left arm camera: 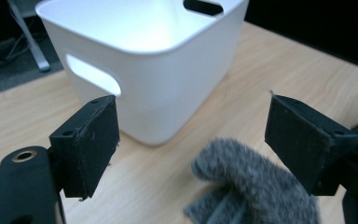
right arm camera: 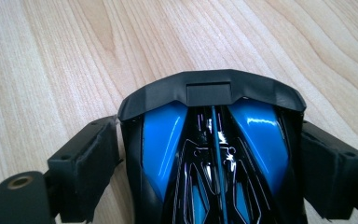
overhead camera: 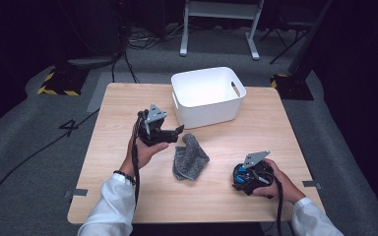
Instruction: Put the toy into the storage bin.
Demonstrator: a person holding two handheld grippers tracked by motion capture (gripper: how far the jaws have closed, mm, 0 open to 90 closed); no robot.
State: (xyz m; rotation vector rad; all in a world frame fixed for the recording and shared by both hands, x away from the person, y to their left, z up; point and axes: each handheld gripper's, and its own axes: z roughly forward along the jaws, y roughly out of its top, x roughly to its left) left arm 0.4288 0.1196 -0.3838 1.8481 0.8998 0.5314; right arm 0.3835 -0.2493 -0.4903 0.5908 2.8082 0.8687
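Note:
A grey fuzzy cloth (overhead camera: 189, 156) lies crumpled at the middle of the wooden table (overhead camera: 123, 196). My left gripper (overhead camera: 177, 132) hovers just left of it, held in a hand. In the left gripper view that gripper (left arm camera: 191, 140) stands wide open with nothing between its pads, the cloth (left arm camera: 251, 186) below and a white bin (left arm camera: 168, 93) ahead. A blue and black toy car (right arm camera: 168, 140) sits on the table between the jaws of my right gripper (right arm camera: 209, 168). The pads flank its sides without clearly pressing on it. In the high view this gripper (overhead camera: 240, 181) and the car (overhead camera: 243, 173) are at the front right.
The white bin (overhead camera: 204, 114) with handle cut-outs stands at the table's far middle and looks empty. Cables trail from both grippers toward the front edge. Beyond the table are grey floor, a white stand and black-and-yellow marked bases.

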